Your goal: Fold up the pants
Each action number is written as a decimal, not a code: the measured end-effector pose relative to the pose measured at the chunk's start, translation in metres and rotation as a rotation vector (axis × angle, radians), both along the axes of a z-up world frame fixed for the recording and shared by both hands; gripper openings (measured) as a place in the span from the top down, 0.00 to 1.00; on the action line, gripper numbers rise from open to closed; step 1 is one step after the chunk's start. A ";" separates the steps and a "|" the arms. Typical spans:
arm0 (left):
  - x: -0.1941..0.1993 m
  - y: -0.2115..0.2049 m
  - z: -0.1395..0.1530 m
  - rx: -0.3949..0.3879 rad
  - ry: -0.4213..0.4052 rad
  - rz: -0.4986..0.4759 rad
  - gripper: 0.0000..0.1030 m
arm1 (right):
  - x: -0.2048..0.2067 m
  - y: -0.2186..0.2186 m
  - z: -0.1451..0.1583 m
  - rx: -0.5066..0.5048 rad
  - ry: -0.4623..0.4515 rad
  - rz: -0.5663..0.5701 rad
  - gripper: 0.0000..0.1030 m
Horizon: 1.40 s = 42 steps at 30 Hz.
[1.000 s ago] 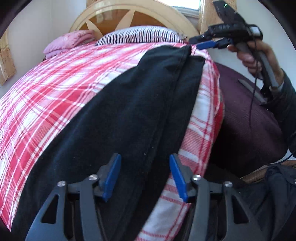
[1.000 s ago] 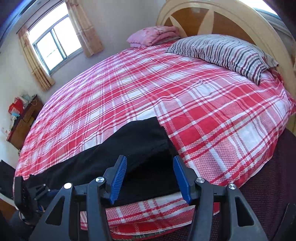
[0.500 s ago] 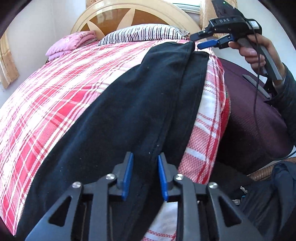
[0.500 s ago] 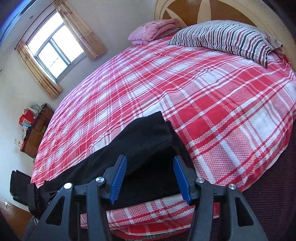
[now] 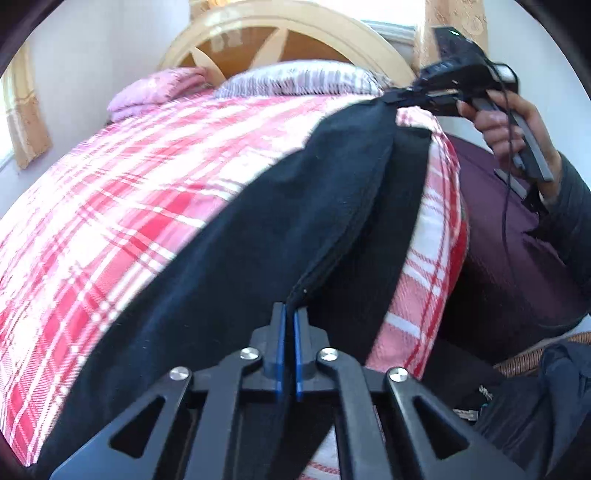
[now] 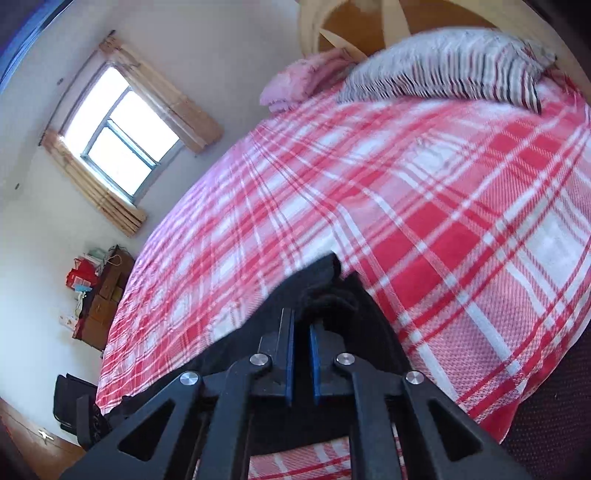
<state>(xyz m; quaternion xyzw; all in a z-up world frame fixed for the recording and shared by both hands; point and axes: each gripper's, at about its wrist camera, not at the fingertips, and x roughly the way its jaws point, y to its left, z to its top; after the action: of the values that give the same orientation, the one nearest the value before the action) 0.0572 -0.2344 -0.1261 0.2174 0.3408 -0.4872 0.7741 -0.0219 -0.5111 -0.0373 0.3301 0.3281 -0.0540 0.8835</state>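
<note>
**Both claws grip the pants, fold not yet made**

The black pants (image 5: 258, 236) lie stretched lengthwise along the near edge of the bed (image 5: 122, 192), one leg laid over the other so the pair reads as a single long strip. That lengthwise halving looks done. What I judge is left: bringing one end over to the other, then perhaps a second fold.

The left claw (image 5: 287, 314) is pressed together, pinching the fabric edge at one end. The right claw (image 6: 301, 325) is likewise closed on a bunched bit of cloth at the other end; in the left view it shows at the far end of the strip, lifting a corner slightly off the bedspread. Both ends seem taken up for the carry-over.

The bed wears a red-and-white plaid cover. At its head sit a striped pillow (image 6: 454, 62) and a pink folded blanket (image 6: 299, 81), against a curved wooden headboard (image 5: 280, 29). A curtained window (image 6: 125, 147) lights the far wall, with a cluttered wooden cabinet (image 6: 103, 295) below it.
</note>
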 end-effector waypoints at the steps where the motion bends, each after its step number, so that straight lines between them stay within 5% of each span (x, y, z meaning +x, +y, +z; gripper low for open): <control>1: 0.002 0.003 0.003 -0.015 0.013 -0.001 0.95 | -0.005 0.006 0.009 -0.026 -0.028 0.009 0.94; 5: -0.005 0.008 0.009 -0.062 0.045 -0.035 0.95 | -0.023 0.013 0.025 -0.088 -0.058 0.020 0.94; 14: -0.029 -0.003 -0.014 -0.007 0.082 -0.116 0.95 | -0.052 -0.009 -0.031 -0.027 0.104 0.023 0.93; 16: -0.026 -0.003 -0.014 -0.017 0.095 -0.110 0.95 | -0.052 -0.012 -0.025 -0.036 0.104 -0.005 0.85; 18: -0.024 -0.003 -0.016 -0.017 0.099 -0.109 0.95 | -0.058 -0.017 -0.018 -0.101 0.110 -0.083 0.55; 23: -0.024 -0.003 -0.020 -0.016 0.110 -0.103 0.96 | -0.056 -0.048 0.004 -0.049 0.016 -0.147 0.54; 29: -0.022 -0.001 -0.022 -0.031 0.129 -0.088 0.95 | 0.010 -0.048 -0.012 0.070 0.076 0.008 0.54; 31: -0.024 0.000 -0.022 -0.032 0.125 -0.089 0.95 | 0.029 -0.046 -0.022 0.118 0.093 0.053 0.58; 33: -0.024 0.001 -0.022 -0.034 0.124 -0.086 0.95 | 0.040 -0.041 -0.028 0.128 0.089 0.070 0.91; 34: -0.024 0.001 -0.022 -0.036 0.128 -0.084 0.95 | 0.041 -0.038 -0.026 0.110 0.076 0.074 0.96; 39: -0.023 0.003 -0.024 -0.049 0.141 -0.074 0.95 | 0.023 -0.018 0.007 -0.060 -0.067 0.060 0.97; 42: -0.025 0.002 -0.025 -0.044 0.127 -0.074 0.94 | 0.023 -0.010 0.010 -0.187 -0.020 0.006 0.98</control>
<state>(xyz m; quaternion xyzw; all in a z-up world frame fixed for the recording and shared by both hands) 0.0324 -0.2324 -0.1507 0.1811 0.3702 -0.5356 0.7371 0.0014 -0.5210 -0.0269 0.2455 0.3136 -0.0785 0.9139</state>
